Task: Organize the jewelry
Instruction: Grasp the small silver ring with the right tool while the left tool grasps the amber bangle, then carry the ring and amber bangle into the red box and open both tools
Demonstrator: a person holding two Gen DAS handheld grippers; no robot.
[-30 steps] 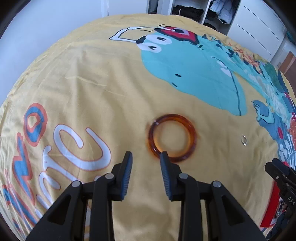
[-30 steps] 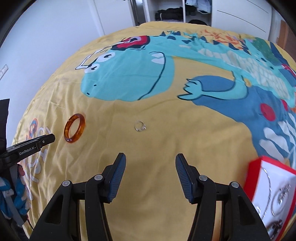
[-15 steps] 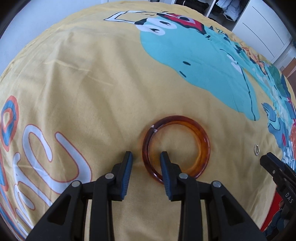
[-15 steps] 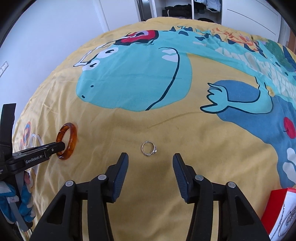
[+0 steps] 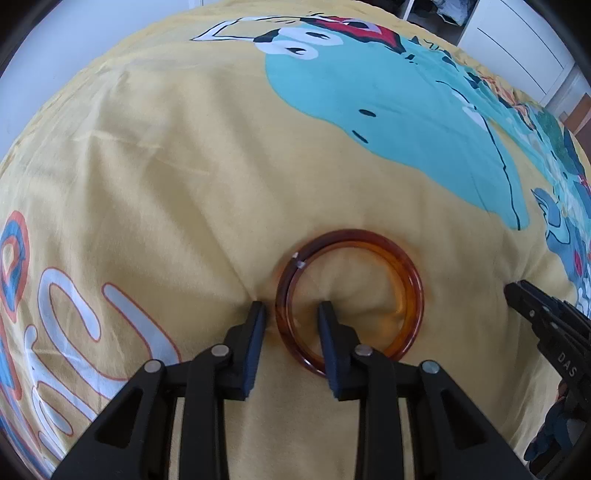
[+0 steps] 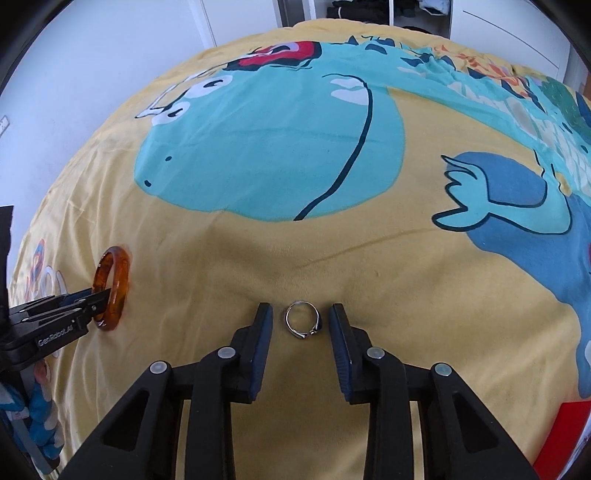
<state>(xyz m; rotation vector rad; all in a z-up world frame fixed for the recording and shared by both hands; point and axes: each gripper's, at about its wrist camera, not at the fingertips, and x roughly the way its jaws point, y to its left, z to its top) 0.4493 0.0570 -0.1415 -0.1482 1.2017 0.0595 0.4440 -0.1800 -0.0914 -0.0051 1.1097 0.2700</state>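
bangle point(image 5: 349, 301): amber, flat on the bed cover, near its left edge
ring point(image 6: 303, 319): silver, on yellow cloth, right of the bangle, well apart
left gripper point(image 5: 290, 312): jaws closing, astride the bangle's near rim, one finger inside the hoop, not yet pinching
right gripper point(image 6: 301, 315): jaws closing, ring between, pads not touching
bed cover point(image 6: 258, 258): yellow, teal dinosaur print, dented under the tips
box point(image 6: 565, 432): red, right edge
room: white wall, white wardrobe doors point(image 6: 498, 29) behind

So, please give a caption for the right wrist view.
Right gripper closing around silver ring on yellow bedspread.
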